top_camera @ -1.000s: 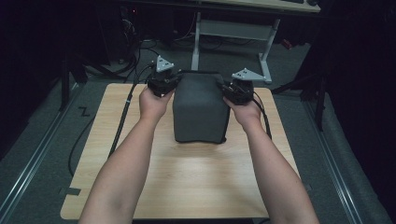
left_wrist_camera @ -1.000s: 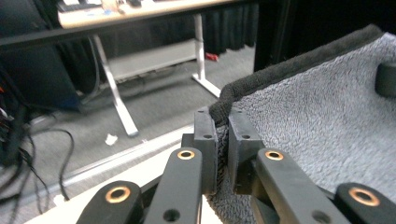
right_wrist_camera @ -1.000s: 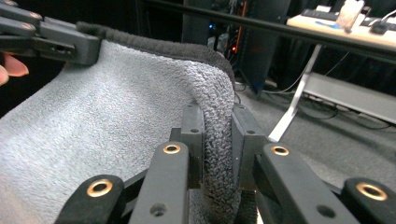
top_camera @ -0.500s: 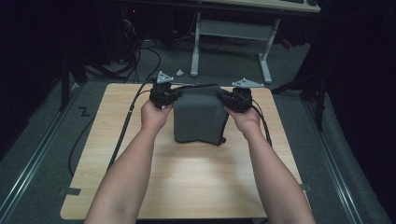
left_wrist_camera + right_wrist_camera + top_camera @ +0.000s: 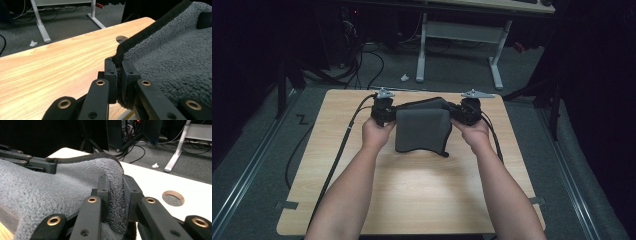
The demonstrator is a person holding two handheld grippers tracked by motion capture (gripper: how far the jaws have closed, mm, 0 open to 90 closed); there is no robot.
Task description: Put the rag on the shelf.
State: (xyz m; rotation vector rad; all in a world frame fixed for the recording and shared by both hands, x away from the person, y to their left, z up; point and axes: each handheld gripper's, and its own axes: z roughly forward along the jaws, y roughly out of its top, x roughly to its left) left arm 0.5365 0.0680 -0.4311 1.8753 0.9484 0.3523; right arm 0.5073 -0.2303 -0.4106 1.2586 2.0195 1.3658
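Observation:
A dark grey fleece cloth [image 5: 421, 129] with a black hem hangs stretched between my two grippers over the far half of the wooden table [image 5: 412, 200]. My left gripper [image 5: 388, 113] is shut on the cloth's left top corner; in the left gripper view its jaws pinch the black hem [image 5: 119, 65] of the cloth [image 5: 172, 60]. My right gripper [image 5: 462, 113] is shut on the right top corner, its jaws clamping a fold of fleece [image 5: 115, 195]. The cloth's lower edge [image 5: 419, 150] rests on the tabletop. The left gripper's jaws [image 5: 37, 163] appear far off in the right gripper view.
A round cable hole [image 5: 173, 197] pierces the table near the right gripper. A black cable [image 5: 337, 160] trails along the left side of the table. White desk legs [image 5: 497, 65] and tangled cables [image 5: 367, 55] stand on the floor beyond the far edge.
Both hands have come down with the cloth. It hung taller and fuller before; now its lower part lies on the table and it looks shorter.

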